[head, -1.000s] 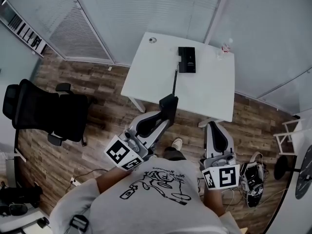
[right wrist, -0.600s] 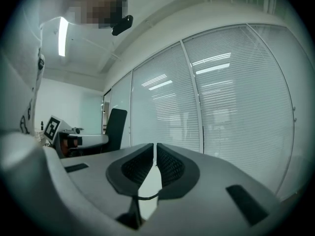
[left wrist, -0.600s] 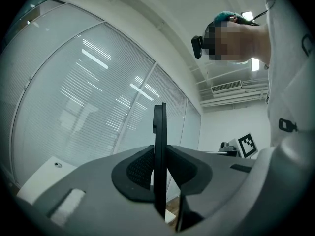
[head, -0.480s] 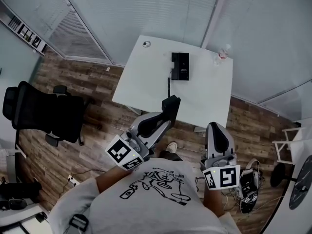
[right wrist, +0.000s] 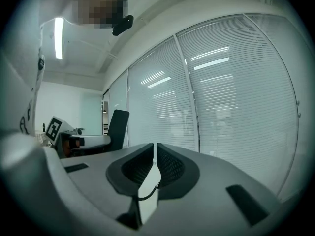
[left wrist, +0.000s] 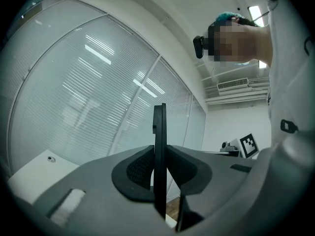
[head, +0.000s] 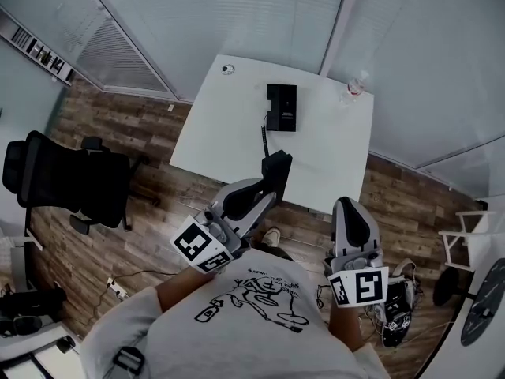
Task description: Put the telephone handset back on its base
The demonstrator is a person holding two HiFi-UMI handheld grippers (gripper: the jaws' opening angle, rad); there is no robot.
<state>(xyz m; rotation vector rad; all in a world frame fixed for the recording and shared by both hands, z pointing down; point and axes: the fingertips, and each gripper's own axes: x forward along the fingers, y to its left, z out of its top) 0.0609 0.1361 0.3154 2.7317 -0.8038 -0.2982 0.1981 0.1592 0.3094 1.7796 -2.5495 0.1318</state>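
As I look down from the head view, the left gripper (head: 267,185) is clamped on the black telephone handset (head: 277,163), which it holds in the air over the near edge of the table (head: 331,160). Along the left gripper's own jaws the handset shows edge-on as a thin, flat, matte black slab. It stands upright, pinched between the two curved pads with their fine mesh-like texture. A thin dark cord (head: 263,133) runs from the handset across the smooth white tabletop to the base (head: 282,107). The base is a black rectangular block lying flat near the far side, well apart from the handset.

My right gripper (head: 348,208) hangs to the right, off the table's edge, its grey rounded jaws drawn together with nothing between them.

A clear plastic bottle (head: 353,86) stands near the far right corner of the table. A black padded office chair (head: 67,184) sits on the wood-plank floor (head: 158,227) to the left.
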